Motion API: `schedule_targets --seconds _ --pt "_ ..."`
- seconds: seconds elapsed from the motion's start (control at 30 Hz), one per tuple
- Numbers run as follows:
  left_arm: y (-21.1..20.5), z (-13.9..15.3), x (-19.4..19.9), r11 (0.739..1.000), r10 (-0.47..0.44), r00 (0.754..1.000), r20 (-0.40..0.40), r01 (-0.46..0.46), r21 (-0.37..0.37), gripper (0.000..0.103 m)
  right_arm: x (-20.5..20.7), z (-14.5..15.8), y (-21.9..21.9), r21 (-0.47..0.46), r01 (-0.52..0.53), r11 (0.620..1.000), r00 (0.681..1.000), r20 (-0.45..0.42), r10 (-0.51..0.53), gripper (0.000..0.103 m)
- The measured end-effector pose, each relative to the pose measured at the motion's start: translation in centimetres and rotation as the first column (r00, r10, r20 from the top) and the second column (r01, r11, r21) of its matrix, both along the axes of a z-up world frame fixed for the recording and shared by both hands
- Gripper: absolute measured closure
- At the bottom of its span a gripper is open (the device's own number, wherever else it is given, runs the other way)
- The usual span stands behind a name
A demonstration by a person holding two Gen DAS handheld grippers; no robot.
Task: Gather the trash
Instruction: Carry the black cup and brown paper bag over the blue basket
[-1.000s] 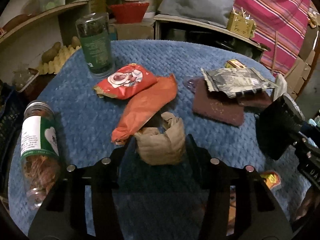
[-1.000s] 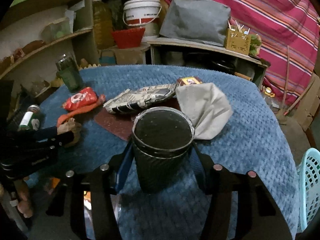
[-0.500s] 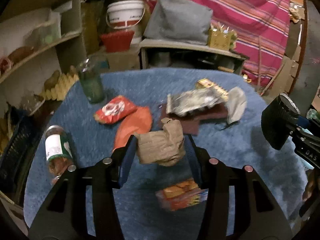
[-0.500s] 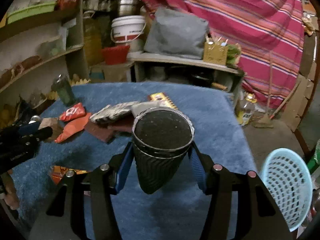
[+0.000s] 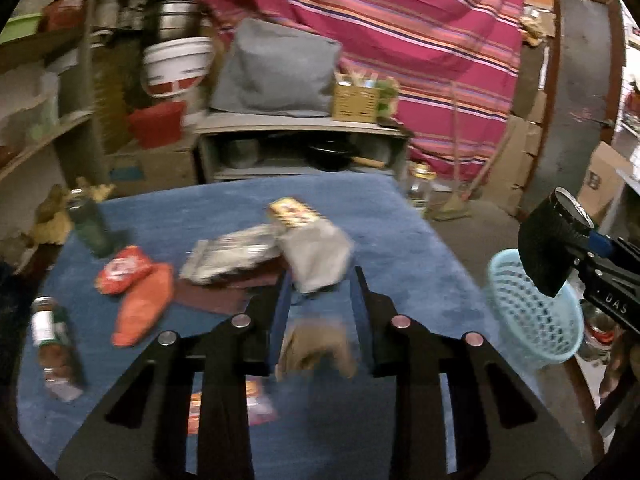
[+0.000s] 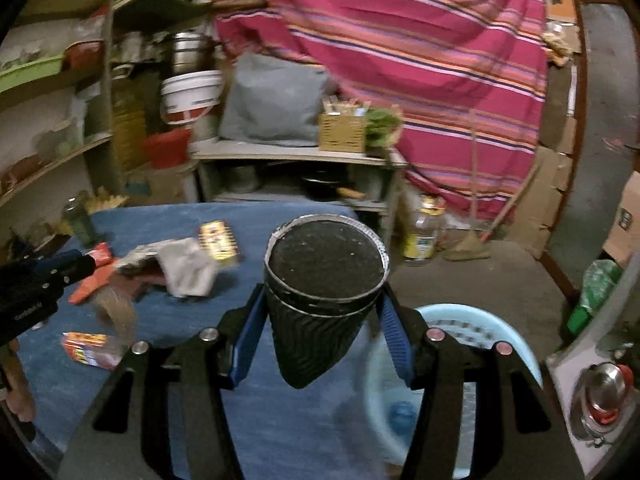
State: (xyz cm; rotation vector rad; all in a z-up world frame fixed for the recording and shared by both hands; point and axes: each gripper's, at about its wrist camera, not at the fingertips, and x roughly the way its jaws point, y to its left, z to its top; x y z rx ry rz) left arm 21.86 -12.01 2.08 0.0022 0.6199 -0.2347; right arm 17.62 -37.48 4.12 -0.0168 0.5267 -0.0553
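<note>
The left gripper [image 5: 320, 312] has its fingers apart, and the crumpled brown paper [image 5: 316, 350] shows blurred between them, lower than the tips; whether the fingers still touch it I cannot tell. In the right wrist view this brown paper [image 6: 116, 312] is seen in the air under the left gripper [image 6: 76, 264], above the blue table cover [image 6: 160, 220].

The right gripper [image 6: 322, 312] is closed on a black ribbed paper cup [image 6: 320, 300], its blue pads pressing the cup from both sides. The cup is tilted, its open mouth turned to the camera. From the left wrist view the same cup [image 5: 552, 248] hangs just over the light blue basket [image 5: 532, 316], which stands on the floor beside the right edge of the table.

The other trash is on the table, all left of the basket: a grey crumpled paper [image 5: 318, 256] nearest to it, touching a silver wrapper [image 5: 232, 254] and a yellow packet [image 5: 294, 212]; further left a red snack bag [image 5: 122, 274] and an orange wrapper [image 5: 144, 306]; a lying jar [image 5: 50, 340] farthest from the basket. A colourful packet [image 6: 90, 348] lies close to the front edge of the table.
</note>
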Motion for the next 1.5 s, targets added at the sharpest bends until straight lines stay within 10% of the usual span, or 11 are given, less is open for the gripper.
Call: schedule_targets --seconds 0.37,0.5,0.83,1.1,1.5 --pt "-6.9 -4.4 2.2 0.998 -0.050 0.996 -0.074 0.054 0.043 0.090 -1.4 -3.1 -10.0 0.053 0.152 0.987 0.987 -0.056 -0.149 0.048" --pt "-6.8 -6.6 3.3 0.997 -0.023 0.994 -0.109 0.030 0.066 0.056 -0.9 -4.9 -10.5 0.055 0.162 0.985 0.985 -0.077 -0.157 0.048" --pt "-7.8 -10.0 6.0 0.994 0.009 0.990 -0.141 0.005 0.105 0.028 0.0 -8.0 -11.3 0.051 0.165 0.985 0.981 -0.115 -0.158 0.048" --pt "-9.1 -11.7 8.6 0.994 -0.032 0.976 -0.217 0.055 0.098 0.050 0.3 -8.8 -11.9 0.060 0.170 0.984 0.979 -0.126 -0.162 0.048" --pt "-11.7 -8.2 6.6 0.993 -0.087 0.987 -0.133 0.097 0.071 0.055 0.2 -9.3 -13.5 0.049 0.207 0.977 0.971 -0.135 -0.198 0.048"
